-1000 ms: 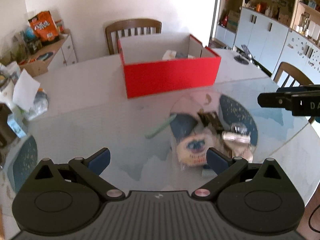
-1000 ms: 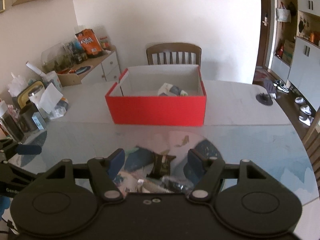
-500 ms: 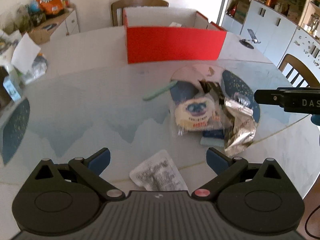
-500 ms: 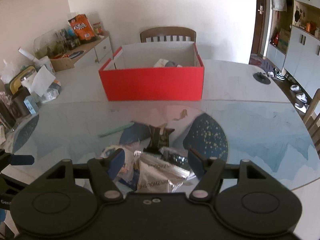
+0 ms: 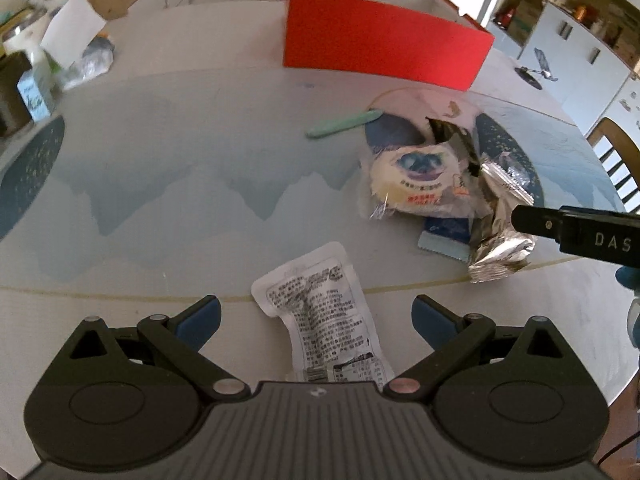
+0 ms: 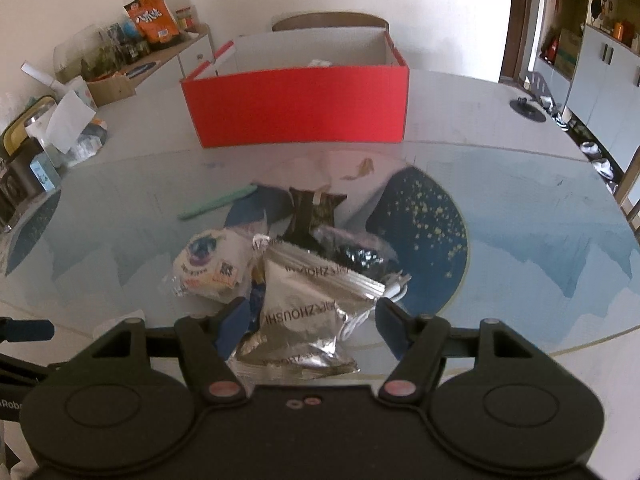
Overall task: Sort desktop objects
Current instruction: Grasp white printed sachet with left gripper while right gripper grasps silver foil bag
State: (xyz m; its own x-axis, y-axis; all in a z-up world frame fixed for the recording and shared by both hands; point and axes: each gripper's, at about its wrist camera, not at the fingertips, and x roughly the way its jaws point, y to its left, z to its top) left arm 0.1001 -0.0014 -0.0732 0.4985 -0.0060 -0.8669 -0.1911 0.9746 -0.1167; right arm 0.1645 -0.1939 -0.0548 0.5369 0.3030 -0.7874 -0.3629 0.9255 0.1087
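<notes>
Left wrist view shows the left gripper (image 5: 316,316) with its fingers spread wide and grasping nothing; a white printed sachet (image 5: 320,316) lies flat on the desk (image 5: 160,160) between the two blue pads, and I cannot tell whether they touch it. Farther ahead and to the right is a small pile of objects: a round snack in a clear wrapper (image 5: 416,180), a silver foil packet (image 5: 496,240), a blue packet (image 5: 444,232) partly under them, and a dark wrapper (image 5: 444,132) behind. A thin green stick (image 5: 344,124) lies alone, just left of the pile. The red box (image 5: 380,48) stands at the far side of the desk, well apart from the pile. In the right wrist view, the right gripper (image 6: 310,322) is also released, its fingers open on both sides of the silver foil packet (image 6: 308,312), which lies between them near the front edge of the desk. The round snack (image 6: 208,264) is just left of this packet, and the open red box (image 6: 296,108) is straight ahead with something pale inside.
</notes>
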